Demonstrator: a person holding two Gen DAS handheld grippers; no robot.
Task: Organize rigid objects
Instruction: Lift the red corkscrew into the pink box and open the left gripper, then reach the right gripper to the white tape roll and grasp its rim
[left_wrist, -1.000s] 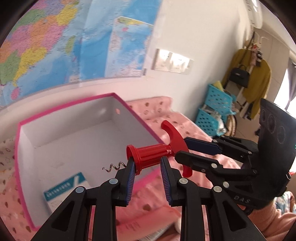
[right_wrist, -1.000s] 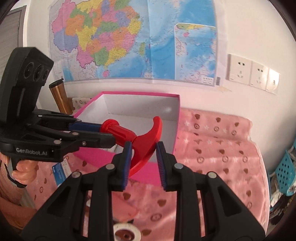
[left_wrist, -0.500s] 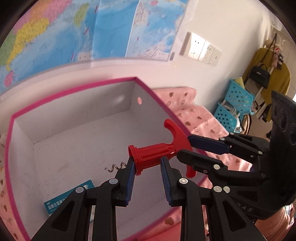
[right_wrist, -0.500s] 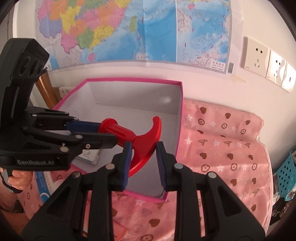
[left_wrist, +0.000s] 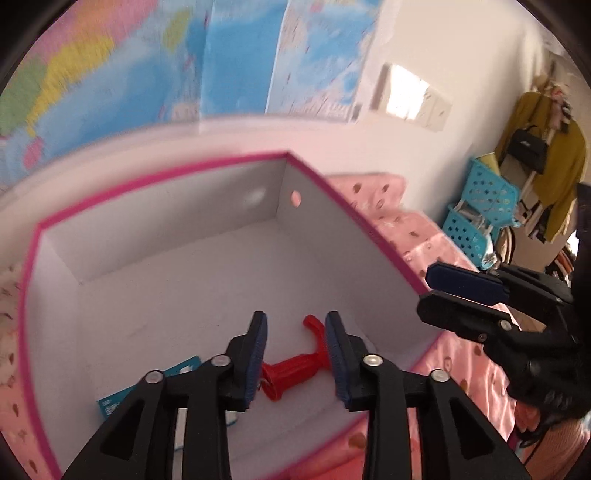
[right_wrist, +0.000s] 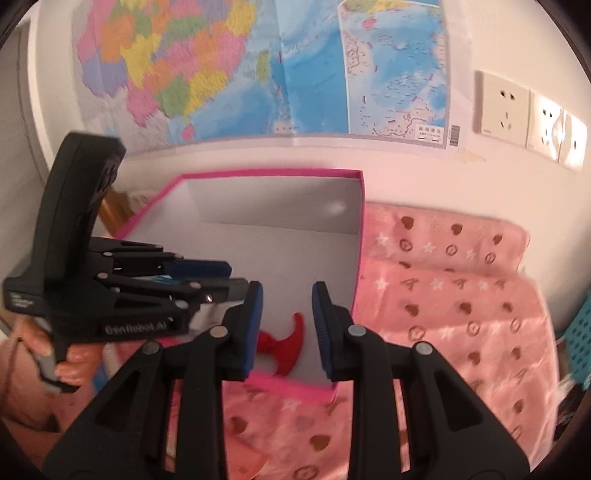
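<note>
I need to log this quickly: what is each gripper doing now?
Left gripper: open, just released the red corkscrew.
Right gripper: open, empty.

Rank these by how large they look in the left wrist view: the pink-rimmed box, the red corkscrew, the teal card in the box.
1. Pink-rimmed box, by far the largest.
2. and 3. Red corkscrew and teal card: unsure, since gripper fingers hide part of each.

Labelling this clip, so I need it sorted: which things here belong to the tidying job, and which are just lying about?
Job: red corkscrew, pink-rimmed box, left gripper, right gripper.
Lying about: wall map, sockets, blue baskets, pink cloth.
</note>
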